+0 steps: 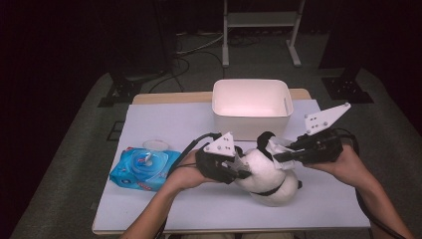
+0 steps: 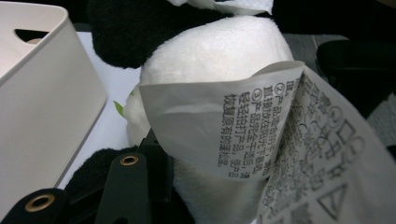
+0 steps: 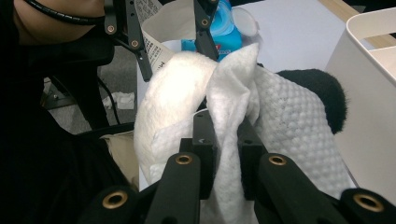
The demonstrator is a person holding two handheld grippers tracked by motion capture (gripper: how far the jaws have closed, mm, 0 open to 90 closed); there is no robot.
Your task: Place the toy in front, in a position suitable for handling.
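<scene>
A dark room surrounds the bench point(image 1: 164, 209), whose top carries a pale cover sheet and stands on grey carpet. A white plastic bin point(image 1: 252, 105) sits at the far middle of the bench, and a blue pack of wet wipes point(image 1: 144, 168) lies at the near left, well apart from the bin. The plush panda point(image 1: 266, 174), white with black ears and limbs, lies on the bench just in front of the bin, between the two hands. The left gripper point(image 1: 243, 169) meets the panda from the left; in the left gripper view its dark jaws stand against the white plush beside the printed care label point(image 2: 224, 126), which curls in front of the camera. No earlier picture shows how these jaws moved, and whether the pads press the plush or the label cannot be told. The right gripper point(image 1: 279, 155) comes in from the right and is closed on a white textured wipe point(image 3: 229, 116), which sits pinched between its two jaws in the right gripper view. The wipe drapes over the panda's white body, next to a black ear point(image 3: 317, 88). The bin wall stands at the right edge of that view.
</scene>
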